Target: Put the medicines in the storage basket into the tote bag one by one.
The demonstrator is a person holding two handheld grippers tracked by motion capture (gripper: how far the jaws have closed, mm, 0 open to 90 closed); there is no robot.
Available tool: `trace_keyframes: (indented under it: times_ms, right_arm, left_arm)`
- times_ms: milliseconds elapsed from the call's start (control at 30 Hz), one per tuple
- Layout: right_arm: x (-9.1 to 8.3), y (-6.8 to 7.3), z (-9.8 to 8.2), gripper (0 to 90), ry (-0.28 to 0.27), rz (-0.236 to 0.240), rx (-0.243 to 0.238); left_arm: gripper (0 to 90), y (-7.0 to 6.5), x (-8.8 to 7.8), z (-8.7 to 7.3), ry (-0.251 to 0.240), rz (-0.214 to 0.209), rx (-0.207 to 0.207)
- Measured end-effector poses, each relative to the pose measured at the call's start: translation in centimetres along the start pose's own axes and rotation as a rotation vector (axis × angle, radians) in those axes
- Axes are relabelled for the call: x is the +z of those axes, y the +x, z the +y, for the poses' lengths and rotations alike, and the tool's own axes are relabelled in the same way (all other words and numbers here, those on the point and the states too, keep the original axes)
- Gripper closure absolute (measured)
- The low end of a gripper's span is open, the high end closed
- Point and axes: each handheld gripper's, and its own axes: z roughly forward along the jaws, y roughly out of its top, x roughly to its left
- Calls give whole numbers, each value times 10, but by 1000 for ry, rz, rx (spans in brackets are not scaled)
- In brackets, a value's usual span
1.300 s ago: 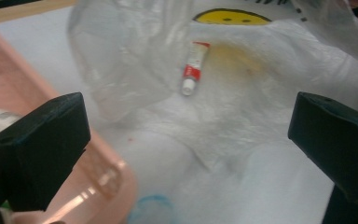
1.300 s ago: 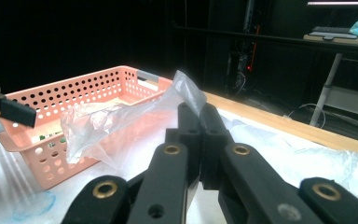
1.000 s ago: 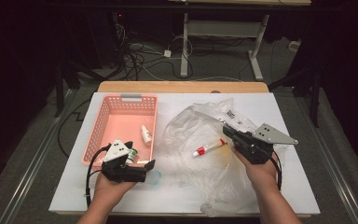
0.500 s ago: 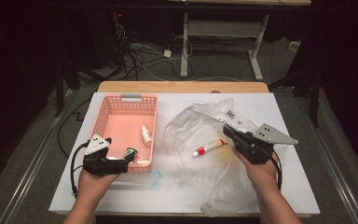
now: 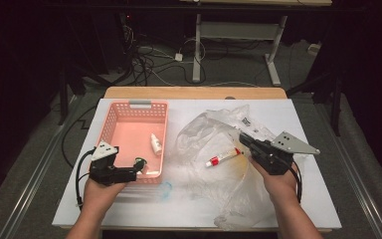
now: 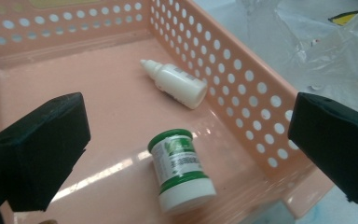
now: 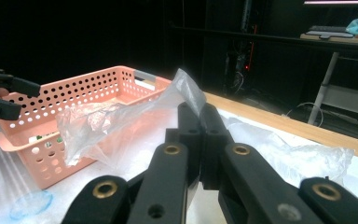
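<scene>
A pink perforated basket (image 5: 129,105) (image 6: 242,74) stands on the left of the white table. In it lie a white dropper bottle (image 5: 155,144) (image 6: 175,83) and, near the front right corner, a white jar with a green lid (image 5: 139,163) (image 6: 179,170) on its side. My left gripper (image 5: 132,169) (image 6: 186,121) hovers over the basket's near end, jaws wide open above the jar and apart from it. My right gripper (image 5: 242,137) (image 7: 199,114) is shut on a fold of the clear plastic bag (image 5: 214,134) (image 7: 98,123), lifting it. A red-and-white tube (image 5: 223,157) lies inside the bag.
A small bluish clear disc (image 5: 164,189) (image 7: 30,203) lies on the table just in front of the basket. The table's wooden far edge (image 5: 194,93) runs behind basket and bag. Beyond it are dark floor, cables and a desk frame.
My left gripper has shifted left along the basket's near end. The right gripper and the bag have stayed put.
</scene>
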Motion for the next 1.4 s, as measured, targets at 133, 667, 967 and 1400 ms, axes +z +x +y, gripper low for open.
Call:
trace_keyframes:
  times_ms: [133,667,967,1400]
  right_arm:
    - [2,0,-1,900,10,2,1]
    - [0,2,1,900,2,3,-2]
    - [-2,0,1,900,-4,0,0]
    - [-2,0,0,900,0,-1,7]
  left_arm:
    - [0,-3,5,13,28,-3,5]
    - [56,6,30,26,324,-3,-15]
    - [173,13,46,34,540,-47,-72]
    - [349,26,69,41,761,-82,-195]
